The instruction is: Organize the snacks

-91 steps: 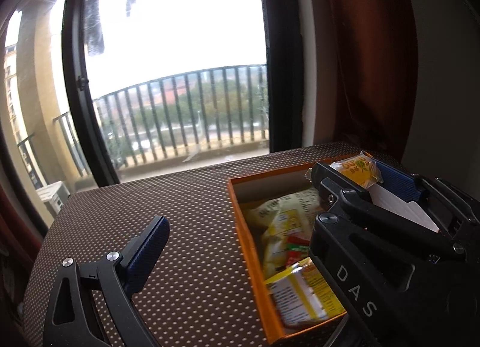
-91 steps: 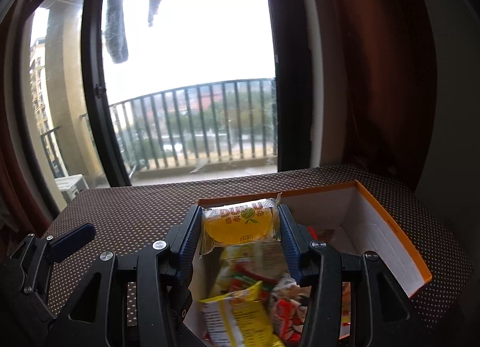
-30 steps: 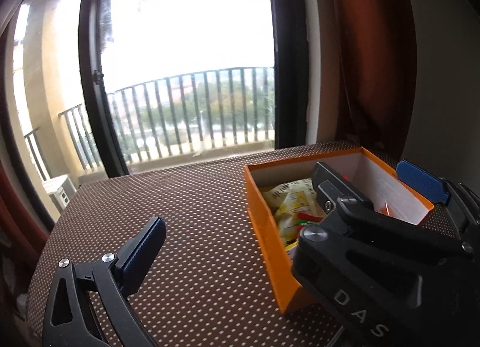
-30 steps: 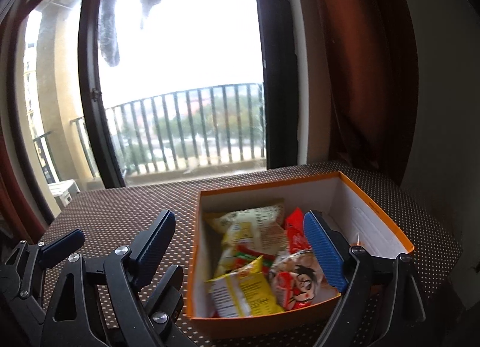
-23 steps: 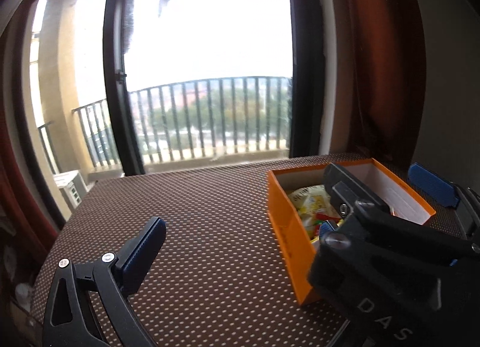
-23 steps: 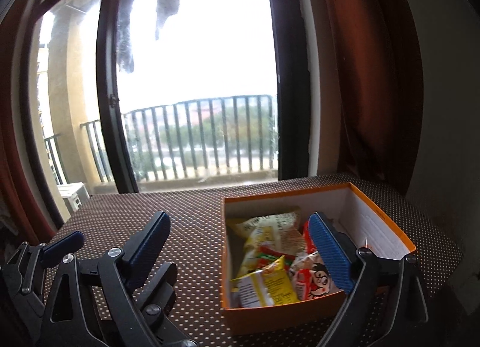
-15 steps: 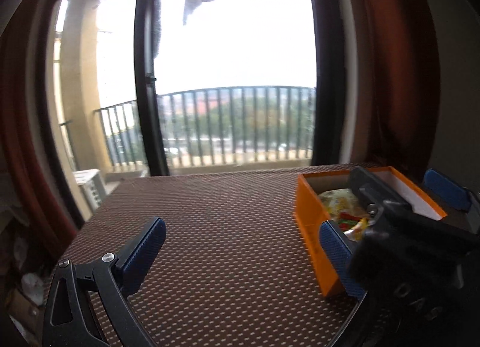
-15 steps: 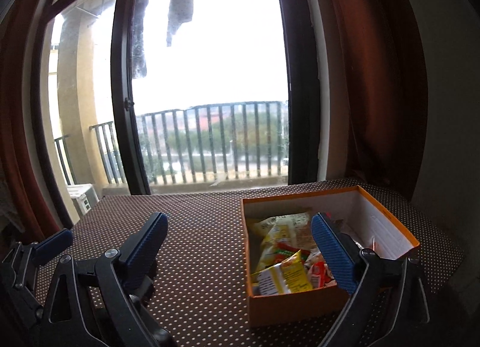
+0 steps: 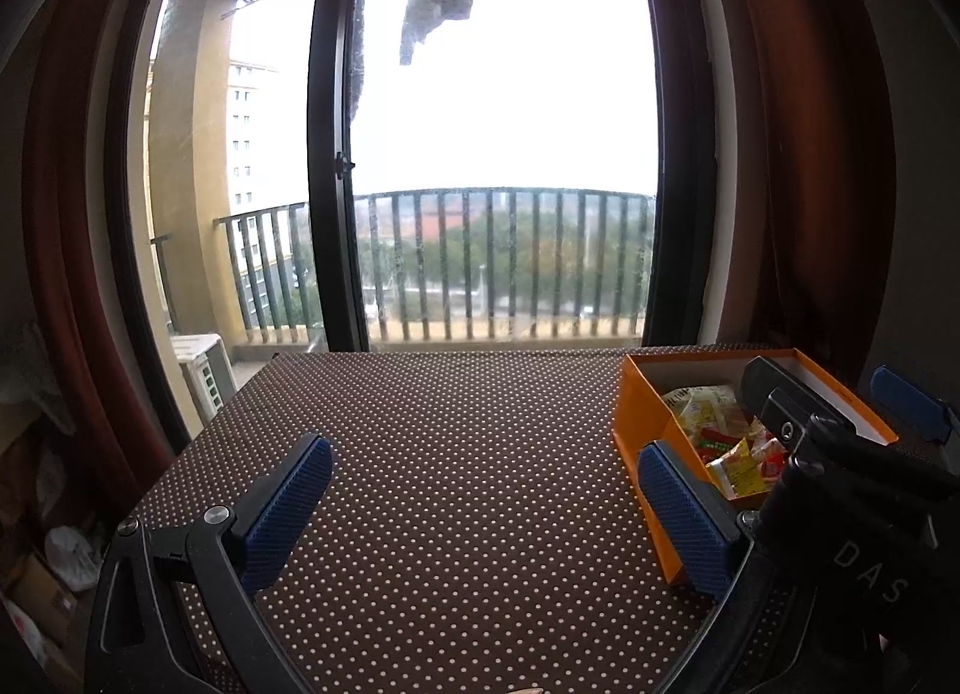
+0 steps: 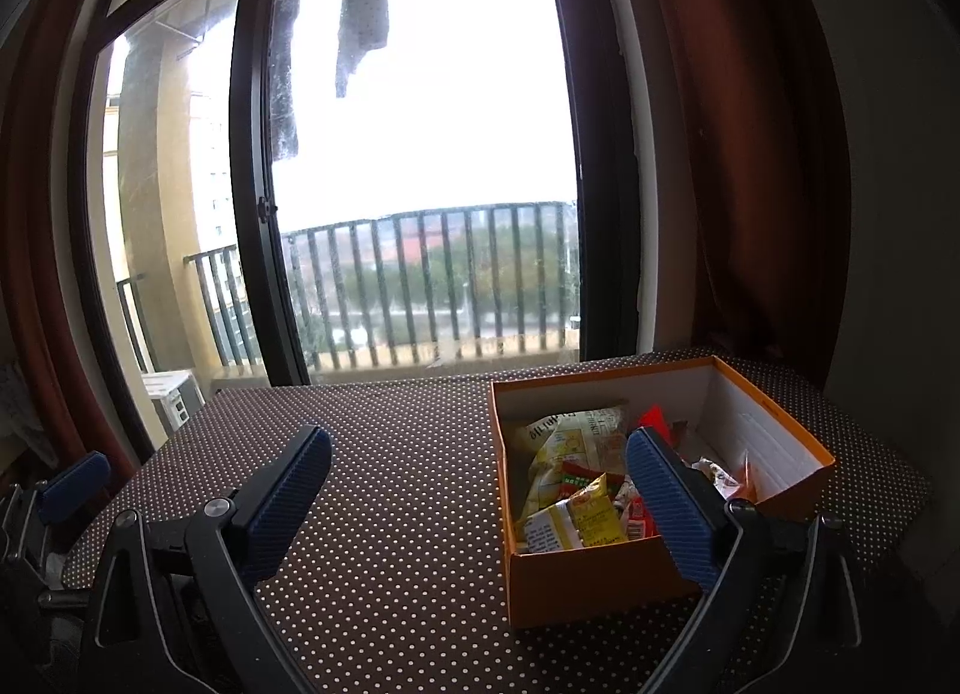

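Two views: we take the left wrist first, then the right, with the orange box as our landmark.
Left view, box: the orange box [image 9: 651, 430] sits on the dotted surface [image 9: 468, 454] toward its right side, with the snack packets [image 9: 729, 442] piled inside it.
Left view, why so: we judge the packets are gathered in one container to keep the surface tidy; no loose packet shows outside the box.
Left view, left hand-held gripper [image 9: 483, 508]: released and spread wide, holding nothing; its right finger stands in front of the box's near left corner, and we cannot tell whether it touches.
Left view, right hand-held gripper [image 9: 840, 412]: it crosses in front of the box's right half, hiding part of the contents.
Right view, box: the orange box [image 10: 576, 586] is seen from its short near wall, with yellow and red snack packets [image 10: 576, 490] heaped toward its left and middle.
Right view, right hand-held gripper [image 10: 480, 508]: wide open and empty, its right finger in front of the box interior, its left finger over bare surface well left of the box.
Progress: we judge the sorting to be at or near its end.
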